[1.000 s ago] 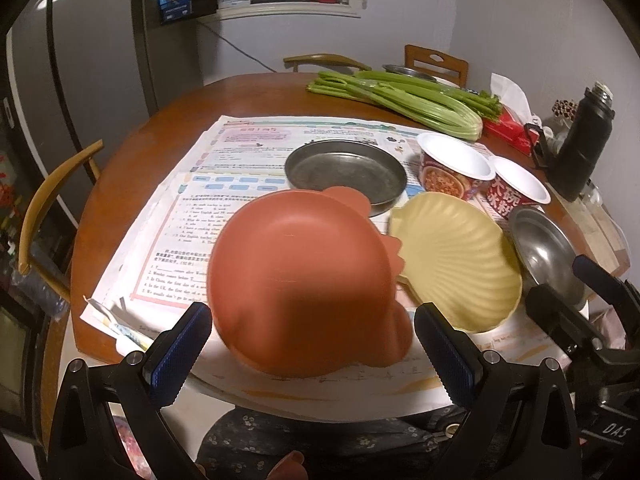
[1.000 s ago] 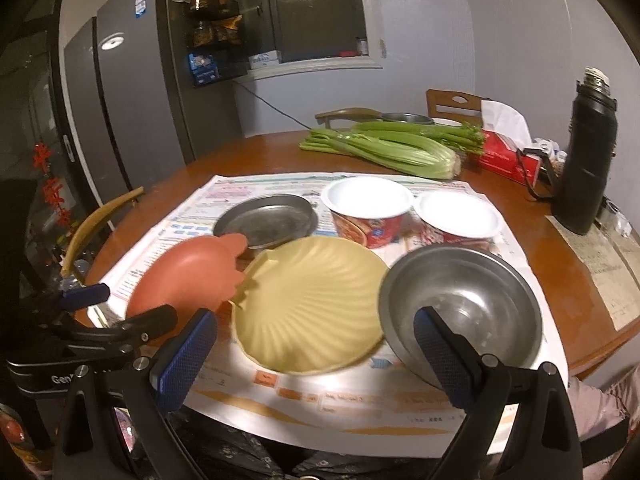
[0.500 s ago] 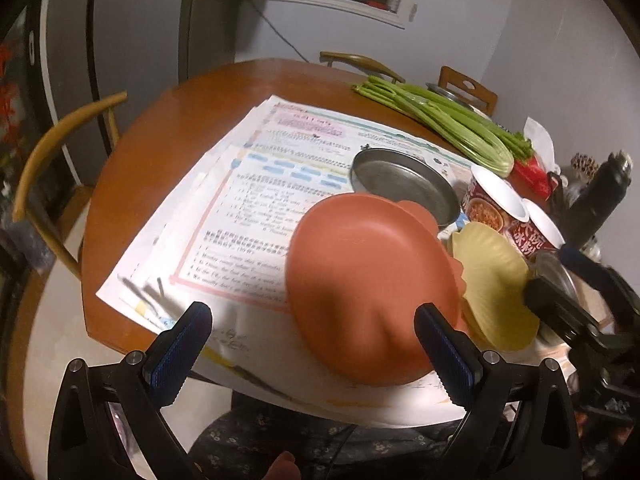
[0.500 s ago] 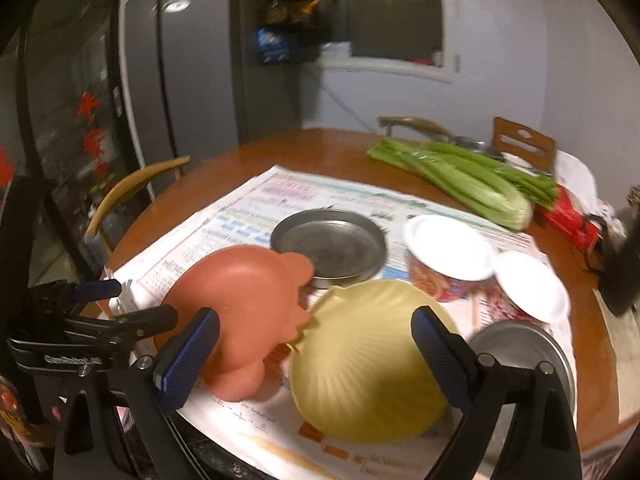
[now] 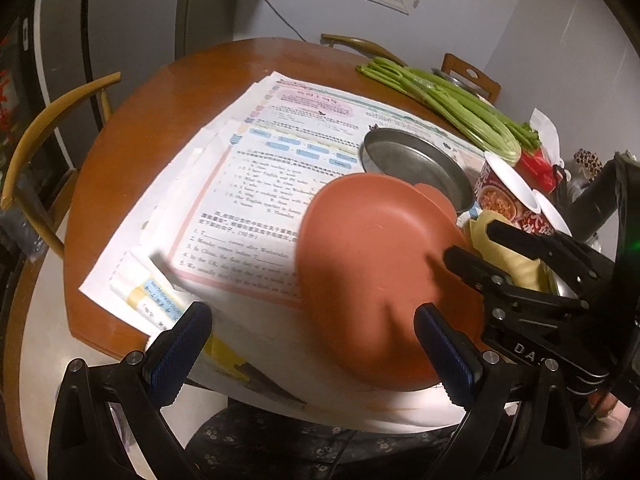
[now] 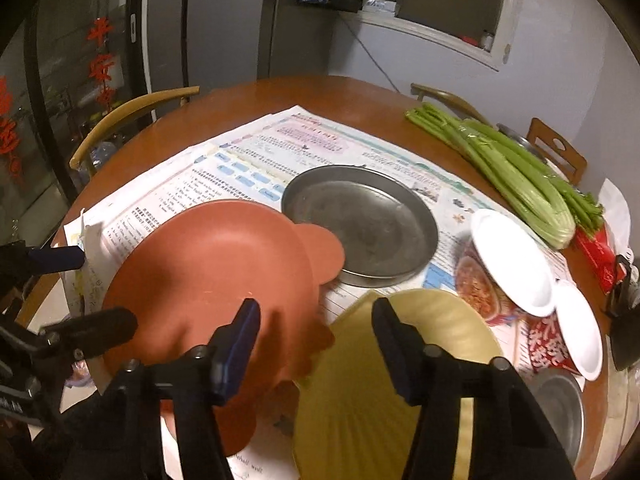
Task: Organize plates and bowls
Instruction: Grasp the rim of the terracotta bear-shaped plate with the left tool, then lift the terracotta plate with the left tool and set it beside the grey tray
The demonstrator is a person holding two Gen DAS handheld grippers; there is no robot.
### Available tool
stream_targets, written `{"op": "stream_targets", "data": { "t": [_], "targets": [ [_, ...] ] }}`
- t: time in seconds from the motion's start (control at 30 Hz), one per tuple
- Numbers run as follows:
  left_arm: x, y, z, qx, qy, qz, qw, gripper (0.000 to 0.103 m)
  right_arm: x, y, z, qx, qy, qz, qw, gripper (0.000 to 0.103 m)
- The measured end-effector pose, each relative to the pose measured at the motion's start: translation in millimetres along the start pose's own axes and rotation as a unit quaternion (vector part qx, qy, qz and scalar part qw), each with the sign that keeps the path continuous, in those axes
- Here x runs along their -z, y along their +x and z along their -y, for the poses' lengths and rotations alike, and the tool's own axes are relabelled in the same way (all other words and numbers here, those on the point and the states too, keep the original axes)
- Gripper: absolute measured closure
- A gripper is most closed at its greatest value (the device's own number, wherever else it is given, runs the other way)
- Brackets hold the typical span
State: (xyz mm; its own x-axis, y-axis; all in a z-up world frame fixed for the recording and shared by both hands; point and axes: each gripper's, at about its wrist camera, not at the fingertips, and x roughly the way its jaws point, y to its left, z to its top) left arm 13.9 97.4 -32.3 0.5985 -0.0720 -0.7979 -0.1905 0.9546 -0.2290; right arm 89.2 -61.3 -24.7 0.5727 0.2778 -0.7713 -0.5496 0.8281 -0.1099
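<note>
A red-brown plate with round ears (image 5: 372,272) (image 6: 208,276) lies on newspaper at the table's near edge. Its right rim overlaps a yellow shell-shaped plate (image 6: 400,380). My right gripper (image 6: 314,332) hangs over that overlap, jaws closing; the red rim lies between them and no pad visibly presses on it. In the left wrist view the right gripper (image 5: 478,242) reaches in from the right. My left gripper (image 5: 310,350) stands wide open at the plate's near left side, holding nothing. Behind lies a shallow metal pan (image 6: 360,220), and a metal bowl (image 6: 560,412) sits at the lower right.
Two noodle cups (image 6: 508,264) stand right of the pan, with celery (image 6: 516,172) and a red packet behind them. Newspaper (image 5: 280,152) covers the round wooden table (image 5: 132,148). Wooden chairs ring it. A person's patterned lap shows under the near edge.
Both grippers swung left and came lower and closer to the red plate. The right gripper's jaws narrowed from wide open around the plate's right rim. The left jaws stayed wide.
</note>
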Motion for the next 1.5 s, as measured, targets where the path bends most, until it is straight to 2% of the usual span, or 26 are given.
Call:
{"op": "stream_targets", "data": {
  "t": [0.07, 0.13, 0.2, 0.23, 0.3, 0.4, 0.47, 0.53, 0.67, 1.07, 1.37, 1.5],
  "targets": [
    [0.1, 4.1, 0.7, 0.001, -0.003, -0.003, 1.0000, 0.009, -1.6, 4.6, 0.4, -0.006, -0.003, -0.001, 1.000, 0.051],
    [0.1, 7.1, 1.5, 0.001, -0.004, -0.008, 1.0000, 0.018, -2.6, 7.4, -1.1, -0.004, -0.008, -0.004, 1.000, 0.054],
    [-0.8, 10.3, 1.7, 0.005, -0.007, -0.013, 0.9999, 0.035, -3.7, 9.3, -2.7, -0.004, -0.016, -0.005, 1.000, 0.056],
    [-0.9, 11.3, 1.8, 0.006, -0.007, -0.013, 0.9999, 0.040, -3.8, 9.8, -3.3, -0.008, -0.020, -0.005, 1.000, 0.056],
    [-1.4, 13.9, 3.1, 0.010, -0.006, -0.017, 0.9998, 0.055, -4.6, 10.4, -5.0, -0.009, -0.025, -0.004, 1.000, 0.058],
    [-1.8, 16.1, 7.4, 0.021, -0.001, -0.020, 0.9996, 0.063, -4.1, 10.1, -10.7, -0.017, -0.041, -0.004, 0.999, 0.060],
    [-1.5, 18.4, 10.7, 0.020, 0.004, -0.020, 0.9996, 0.064, -3.9, 11.6, -14.9, -0.026, -0.049, -0.006, 0.998, 0.060],
    [-1.9, 19.2, 10.9, 0.020, 0.004, -0.018, 0.9996, 0.064, -3.2, 12.6, -17.5, -0.016, -0.056, -0.005, 0.998, 0.060],
    [-3.5, 18.3, 6.1, 0.028, -0.009, -0.015, 0.9994, 0.064, -3.0, 10.5, -15.0, -0.027, -0.044, -0.006, 0.999, 0.060],
    [-25.7, -10.6, -20.8, 0.011, -0.041, 0.043, 0.9982, 0.064, -24.0, -8.0, -29.0, -0.064, -0.020, 0.017, 0.998, 0.060],
    [-51.2, -4.5, -50.8, -0.006, -0.056, 0.055, 0.9969, 0.063, -49.0, 11.1, -42.4, -0.088, 0.002, 0.009, 0.996, 0.060],
    [-59.0, 7.4, -60.5, -0.008, -0.062, 0.048, 0.9969, 0.062, -54.2, 23.5, -44.7, -0.097, 0.015, -0.002, 0.995, 0.060]
  ]
}}
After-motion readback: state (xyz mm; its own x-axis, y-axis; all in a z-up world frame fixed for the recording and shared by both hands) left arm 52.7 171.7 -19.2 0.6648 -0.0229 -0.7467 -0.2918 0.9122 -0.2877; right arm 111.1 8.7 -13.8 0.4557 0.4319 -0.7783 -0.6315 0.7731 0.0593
